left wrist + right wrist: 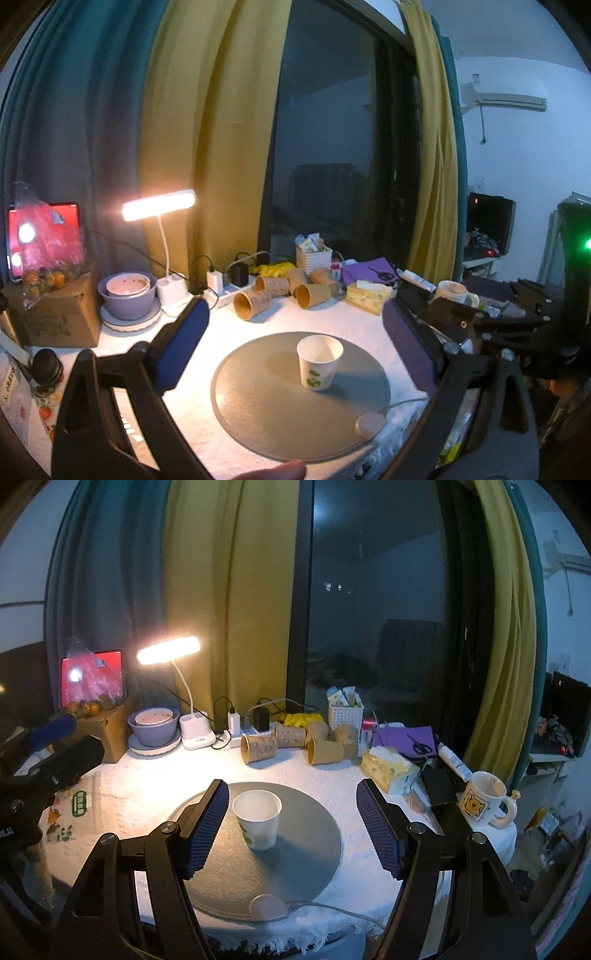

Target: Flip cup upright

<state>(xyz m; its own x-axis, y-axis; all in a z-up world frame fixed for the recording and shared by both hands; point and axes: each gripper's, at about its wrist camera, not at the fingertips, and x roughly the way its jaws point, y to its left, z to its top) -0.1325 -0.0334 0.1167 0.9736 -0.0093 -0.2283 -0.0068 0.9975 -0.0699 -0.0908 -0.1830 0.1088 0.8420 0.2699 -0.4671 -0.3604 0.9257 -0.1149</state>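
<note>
Right wrist view: cup already stands mouth-up on the grey mat, untouched. Right gripper and left gripper both gape wide, holding nothing. Probably the only risk is a stray finger knocking that light cup over.

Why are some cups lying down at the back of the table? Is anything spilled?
Several brown paper cups lie tipped on their sides near the power strip, mouths facing forward, so they look knocked over. No spill shows. The white cup stands upright on the grey round mat, between the right gripper's open fingers.
</note>
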